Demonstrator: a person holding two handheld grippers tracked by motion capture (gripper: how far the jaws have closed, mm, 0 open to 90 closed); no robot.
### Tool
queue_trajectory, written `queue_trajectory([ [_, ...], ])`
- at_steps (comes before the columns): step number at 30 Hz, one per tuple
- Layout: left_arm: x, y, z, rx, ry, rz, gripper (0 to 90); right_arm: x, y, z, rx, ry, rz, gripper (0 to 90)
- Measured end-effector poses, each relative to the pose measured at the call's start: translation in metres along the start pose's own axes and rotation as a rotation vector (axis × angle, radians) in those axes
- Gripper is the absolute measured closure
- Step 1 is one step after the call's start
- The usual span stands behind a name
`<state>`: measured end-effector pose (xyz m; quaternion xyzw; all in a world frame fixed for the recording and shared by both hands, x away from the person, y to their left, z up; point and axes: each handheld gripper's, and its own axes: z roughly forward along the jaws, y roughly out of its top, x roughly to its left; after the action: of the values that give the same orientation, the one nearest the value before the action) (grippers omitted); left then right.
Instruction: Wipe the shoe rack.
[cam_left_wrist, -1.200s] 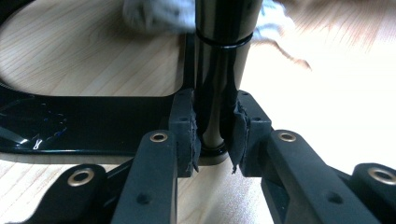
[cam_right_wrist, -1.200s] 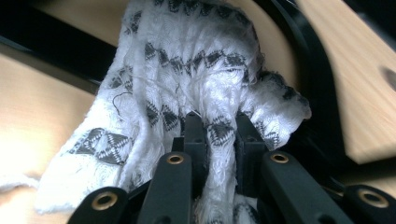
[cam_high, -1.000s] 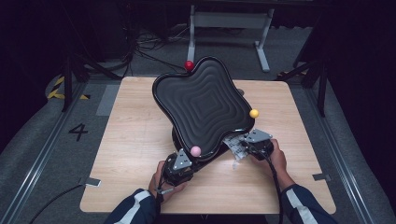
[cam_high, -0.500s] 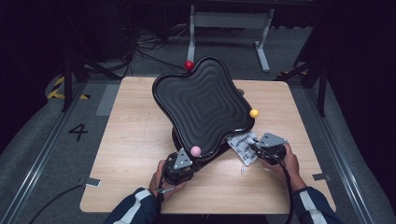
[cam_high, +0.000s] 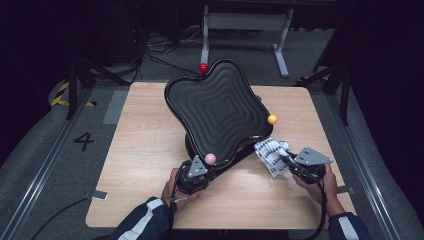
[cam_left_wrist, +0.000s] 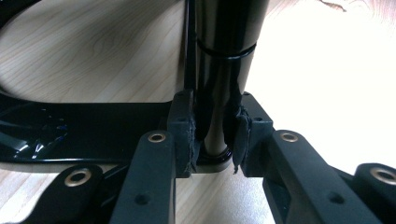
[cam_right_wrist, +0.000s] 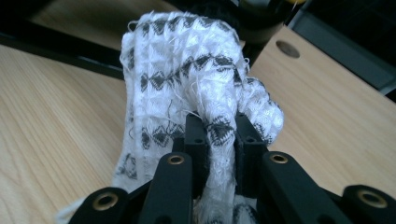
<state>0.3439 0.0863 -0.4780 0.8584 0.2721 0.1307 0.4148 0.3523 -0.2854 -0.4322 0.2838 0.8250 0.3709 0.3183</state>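
I'm holding two things at once here. My left gripper (cam_high: 196, 172), low centre of the high view, is clenched on the black glossy post (cam_left_wrist: 223, 60) of the tilted stand; in the left gripper view the jaws pinch that tube from both sides just above its foot, pads pressed to it. My right gripper (cam_high: 292, 165), lower right of the high view, is clamped on a white knitted cloth with grey diamond pattern (cam_right_wrist: 187, 70); in the right gripper view a bunched fold runs down between the jaws and the rest balloons above them. The cloth (cam_high: 271, 154) sits just off the lower right edge of the black wavy tray (cam_high: 215, 107), which leans over the middle of the wooden table (cam_high: 145, 140). Three balls sit at the tray's rim: red ball (cam_high: 203, 67) at the top, yellow ball (cam_high: 272, 119) at right, pink ball (cam_high: 210, 158) at bottom near my left gripper. Handling guess: the cloth is light, soft, floppy, loose threads showing, so it will sag and drag, and could snag on the rim; gripping a gathered wad as now looks right, not a single edge. The stand looks rigid and smooth, probably top-heavy with the tray tilted, and the polished post may slip or rotate in the pads, so low on the post near the base is the hold I'd keep while wiping.
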Motion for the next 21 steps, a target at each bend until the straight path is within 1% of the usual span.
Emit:
queue_trajectory([
  [1,0.000,0.000,0.000,0.000,0.002,0.003,72.0,0.001,0.002,-0.002,-0.011,0.000,-0.002,79.7],
  [4,0.000,0.000,0.000,-0.001,0.005,0.005,71.9,0.002,0.010,-0.011,-0.040,-0.013,-0.029,79.7],
  [7,0.000,0.000,0.000,0.000,0.001,0.001,72.0,0.003,0.014,-0.017,-0.079,-0.003,-0.020,79.8],
  [9,0.000,0.000,0.000,0.000,0.002,0.006,72.3,0.005,0.018,-0.020,-0.093,-0.003,-0.029,79.8],
  [12,0.000,0.000,0.000,0.000,-0.002,0.005,72.9,0.007,0.024,-0.024,-0.132,0.003,-0.010,79.8],
  [13,0.001,0.000,0.000,-0.001,0.000,0.007,73.1,0.007,0.026,-0.023,-0.134,0.005,-0.009,79.8],
  [15,0.001,0.000,0.000,-0.001,-0.001,0.008,73.2,0.010,0.031,-0.020,-0.134,0.001,-0.030,79.8],
  [16,0.001,0.000,0.000,-0.001,-0.001,0.008,73.3,0.010,0.031,-0.020,-0.134,0.001,-0.030,79.8],
  [17,0.000,0.000,0.000,0.001,-0.003,0.005,73.4,0.011,0.037,-0.016,-0.143,0.002,-0.029,79.8],
  [18,0.001,0.000,-0.001,0.006,-0.001,0.012,73.4,0.012,0.040,-0.013,-0.150,0.005,-0.024,79.8],
  [21,0.001,0.000,-0.001,0.002,-0.002,0.011,73.5,0.015,0.053,-0.006,-0.159,0.004,-0.044,79.8],
])
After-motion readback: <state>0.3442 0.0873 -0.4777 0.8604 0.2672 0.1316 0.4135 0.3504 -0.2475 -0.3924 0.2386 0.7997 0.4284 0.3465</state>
